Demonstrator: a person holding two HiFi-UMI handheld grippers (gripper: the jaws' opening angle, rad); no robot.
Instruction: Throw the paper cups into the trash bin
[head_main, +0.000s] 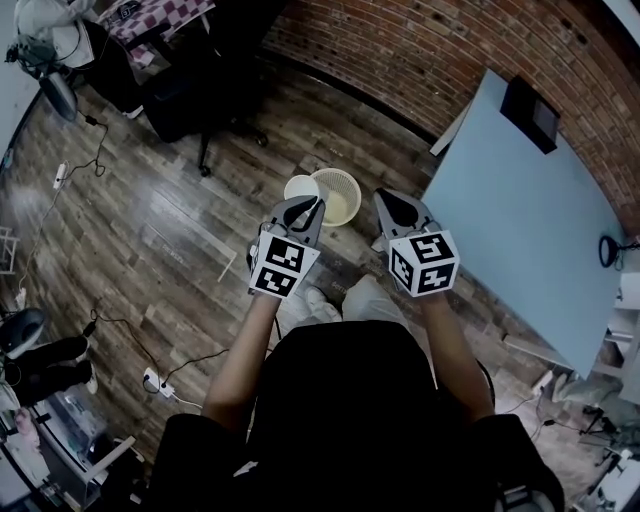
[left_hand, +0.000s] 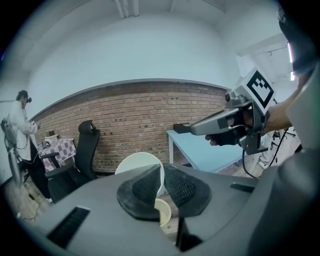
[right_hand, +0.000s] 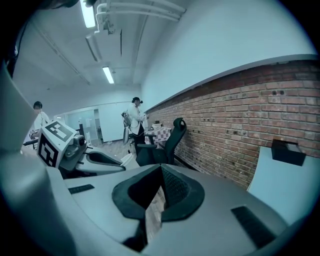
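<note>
I reach both arms forward, slightly downward. My left tongs (head_main: 318, 203) pinch the white paper cup (head_main: 300, 187) by its rim, mouth upward, beside the cream mesh trash bin (head_main: 340, 197). My right tongs (head_main: 385, 200) are closed and empty.

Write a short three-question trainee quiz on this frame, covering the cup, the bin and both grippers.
1. What does the left gripper hold? A) a cup B) a cable C) nothing
2. True or false: the cup already lies in the bin.
3. Is anything between the right gripper's jaws?

Key
1. A, pinched by its wall.
2. False: the left gripper holds it close to the bin.
3. No, the jaws are together and empty.
</note>
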